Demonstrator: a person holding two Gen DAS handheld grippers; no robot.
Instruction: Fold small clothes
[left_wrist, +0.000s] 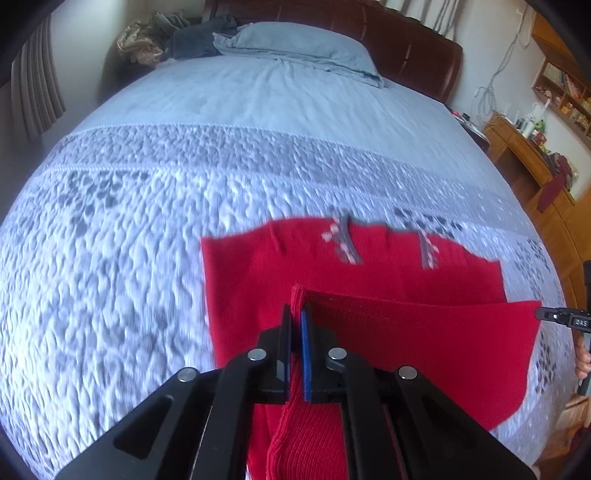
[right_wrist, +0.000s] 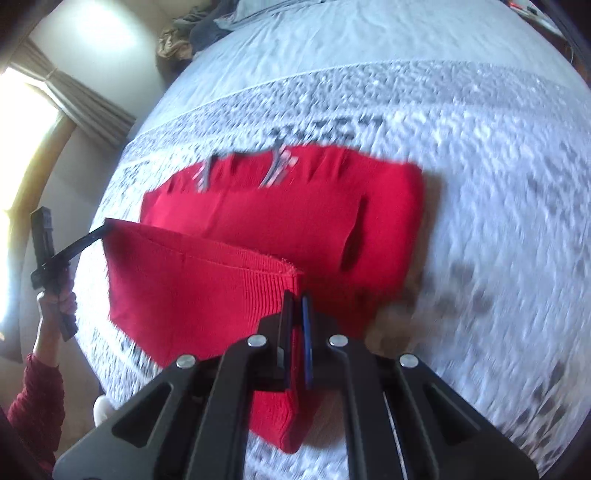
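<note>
We are in the middle of a fold: the near hem of the red knitted garment (left_wrist: 369, 273) is lifted off the bed (left_wrist: 258, 110) and stretched between our two grippers, while the far part lies flat on the textured bedspread (left_wrist: 129, 221). Our left gripper (left_wrist: 295, 317) is pressed together on one corner of the ribbed hem, and in the right wrist view our right gripper (right_wrist: 297, 302) pinches the opposite corner in the same way. Each view also catches the other tool at the far end of the raised edge, held in a hand (right_wrist: 59, 302) with a dark red sleeve.

We judge the next move to be carrying this raised edge forward, over the flat part, towards the far edge where two grey and white striped trims (left_wrist: 347, 243) show. That calls for both grippers to travel level and together, so the hem stays taut and lands square, and only then to let go.

The garment is a soft, fairly thick knit with fine ribbing at the hem, and it sags a little between the grips. An opening, perhaps an armhole (right_wrist: 351, 236), shows on its right side. The bedspread is pale, puckered and patterned with grey; beyond it are a smooth blue sheet and a pillow (left_wrist: 295, 48).
</note>
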